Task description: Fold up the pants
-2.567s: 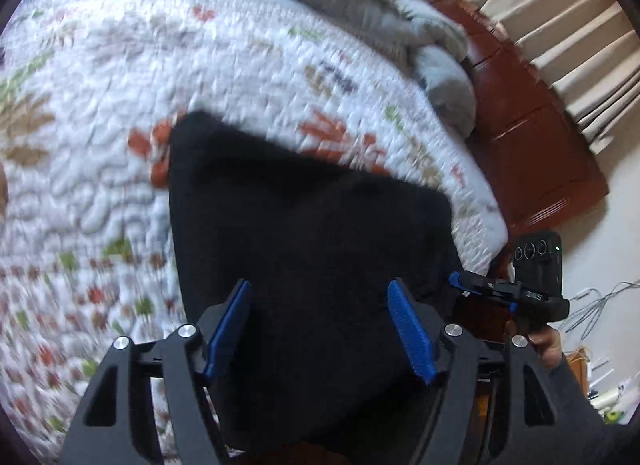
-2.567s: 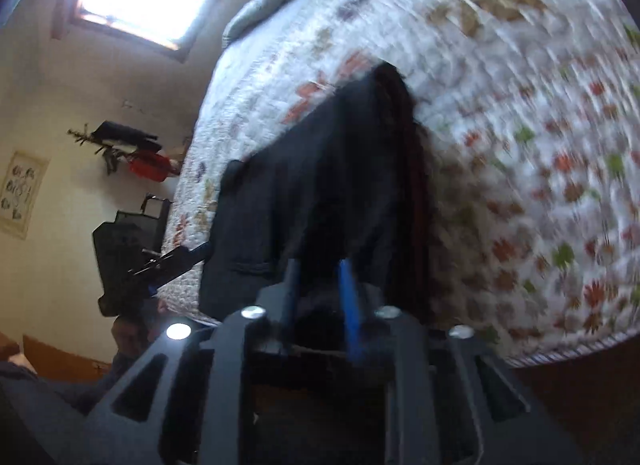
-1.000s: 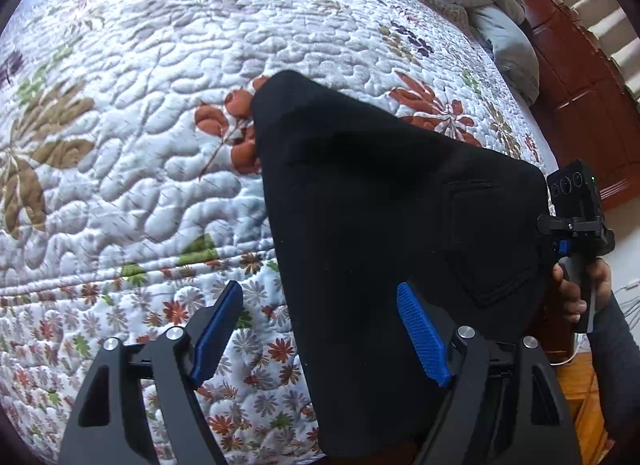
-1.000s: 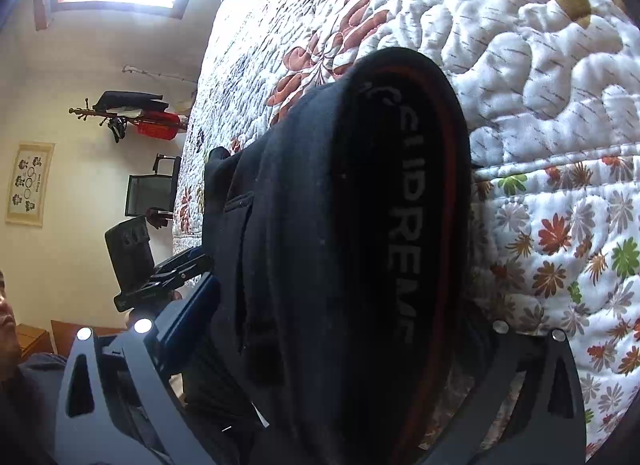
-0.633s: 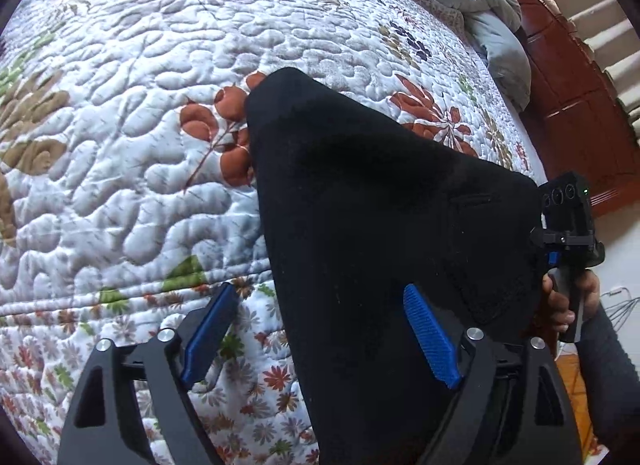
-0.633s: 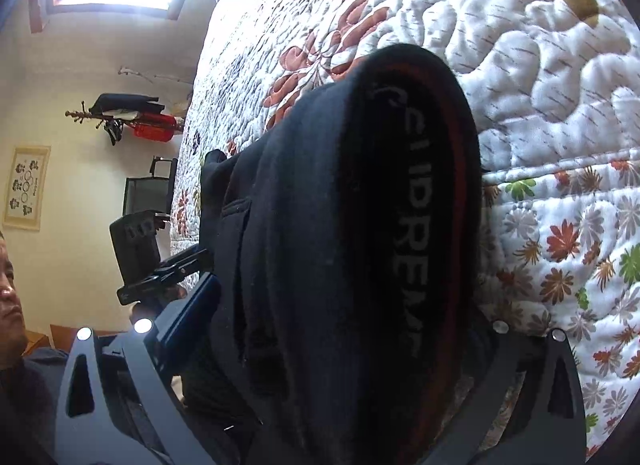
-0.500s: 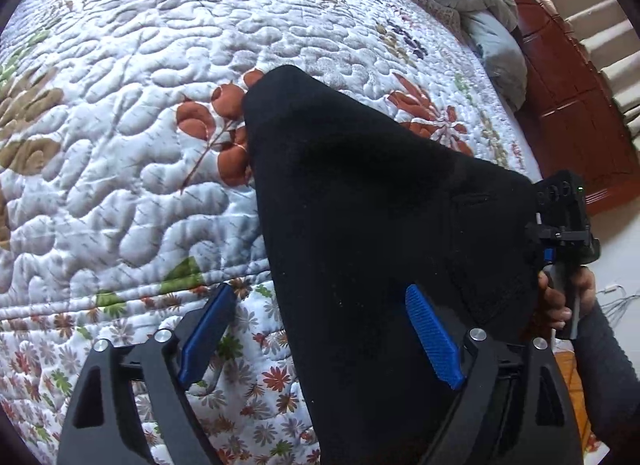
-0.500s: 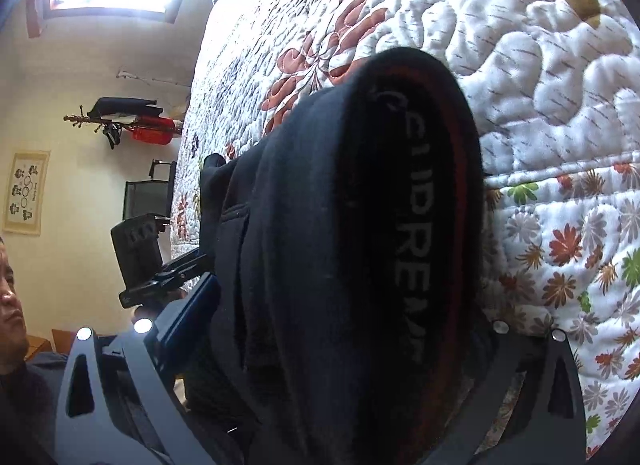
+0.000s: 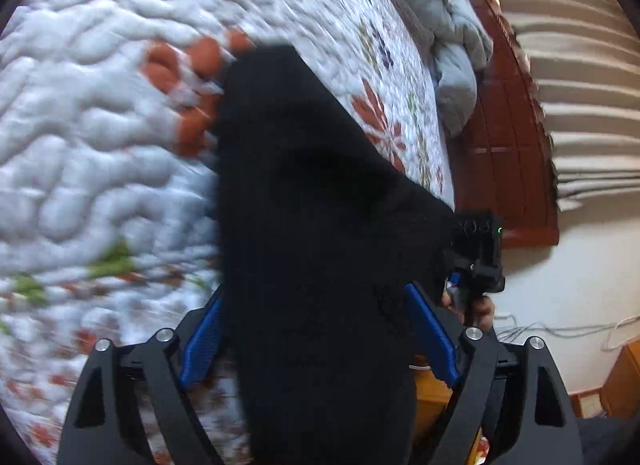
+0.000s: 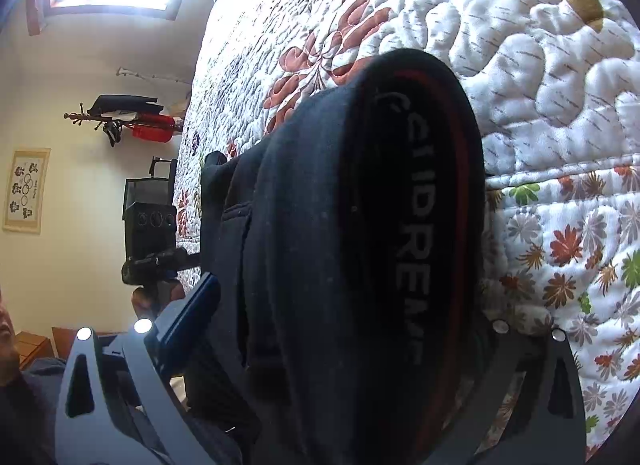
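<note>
The black pants (image 9: 320,225) lie folded on the bed's floral quilt (image 9: 100,145), draped over its near edge. The left gripper (image 9: 316,329) straddles one end, its blue fingers (image 9: 200,341) closing on either side of the cloth without yet pressing it. The right gripper (image 10: 352,325) straddles the waistband (image 10: 416,225) end, its fingers spread wide around the thick fold; whether they pinch it cannot be told.

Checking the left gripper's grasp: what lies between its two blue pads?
The folded black pants fill the gap between the left gripper's closing pads; the left wrist view shows it. Contact is unclear.
</note>
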`<state>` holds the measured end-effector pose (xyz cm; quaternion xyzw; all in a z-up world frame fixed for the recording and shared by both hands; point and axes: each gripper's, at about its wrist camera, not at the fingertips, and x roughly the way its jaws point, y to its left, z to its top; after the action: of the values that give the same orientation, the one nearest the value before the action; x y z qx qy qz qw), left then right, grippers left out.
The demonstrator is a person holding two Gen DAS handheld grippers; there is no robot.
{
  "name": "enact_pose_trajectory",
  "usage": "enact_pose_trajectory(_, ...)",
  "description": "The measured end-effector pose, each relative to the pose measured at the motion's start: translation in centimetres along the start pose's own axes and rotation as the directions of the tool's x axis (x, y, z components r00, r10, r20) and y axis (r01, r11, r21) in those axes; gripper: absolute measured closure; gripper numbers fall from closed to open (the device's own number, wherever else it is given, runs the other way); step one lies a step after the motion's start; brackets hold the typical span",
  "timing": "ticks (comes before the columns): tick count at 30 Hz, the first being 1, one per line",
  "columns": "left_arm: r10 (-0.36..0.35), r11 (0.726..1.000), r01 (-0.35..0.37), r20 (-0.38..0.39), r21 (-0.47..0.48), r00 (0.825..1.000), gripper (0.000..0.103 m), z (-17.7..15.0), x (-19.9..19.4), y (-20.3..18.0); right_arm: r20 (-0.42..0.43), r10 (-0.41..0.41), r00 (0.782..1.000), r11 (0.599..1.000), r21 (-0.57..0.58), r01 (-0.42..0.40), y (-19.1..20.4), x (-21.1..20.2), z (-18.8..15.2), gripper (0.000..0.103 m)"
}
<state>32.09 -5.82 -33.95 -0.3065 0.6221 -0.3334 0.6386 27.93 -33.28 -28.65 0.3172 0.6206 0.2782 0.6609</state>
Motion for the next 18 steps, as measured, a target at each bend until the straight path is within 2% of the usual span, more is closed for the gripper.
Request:
enact_pose_trajectory(2, 0.06, 0.998, -0.06, 0.012, 0.002, 0.998, 0.038, -0.3, 0.4, -0.1, 0.005, -0.012, 1.0, 1.0, 0.003, 0.012, 0.4, -0.1, -0.1, 0.006)
enact_pose_trajectory(3, 0.079, 0.997, -0.079, 0.021, -0.028, 0.997, 0.052, -0.3, 0.2, 0.5, 0.004, -0.04, 0.999, 0.999, -0.01, 0.04, 0.7, -0.1, -0.2, 0.022)
enact_pose_trajectory(4, 0.076, 0.996, -0.075, 0.022, -0.046, 0.997, 0.06, -0.4, -0.1, 1.0, 0.004, -0.078, 0.997, 0.997, -0.021, 0.078, 1.0, -0.1, -0.2, 0.043)
enact_pose_trajectory(6, 0.06, 0.997, -0.058, 0.033, -0.057, 0.998, 0.068, -0.6, -0.7, 1.3, 0.009, -0.065, 0.998, 0.998, -0.014, 0.066, 1.3, -0.5, -0.5, 0.055)
enact_pose_trajectory(9, 0.069, 0.997, -0.067, 0.057, -0.036, 0.996, 0.075, -0.9, -1.0, 0.5, 0.027, -0.098, 0.995, 0.994, -0.044, 0.099, 3.0, -0.9, -0.7, 0.062)
enact_pose_trajectory(12, 0.054, 0.998, -0.052, 0.084, -0.027, 0.995, 0.076, -1.0, -1.9, -0.2, 0.046, -0.105, 0.993, 0.991, -0.082, 0.109, 5.3, -1.3, -0.3, 0.066)
enact_pose_trajectory(18, 0.07, 0.997, -0.075, 0.193, 0.02, 0.979, 0.077, 1.6, -8.8, -0.8, 0.062, -0.076, 0.995, 0.973, -0.215, 0.087, 10.6, -0.7, 0.7, 0.067)
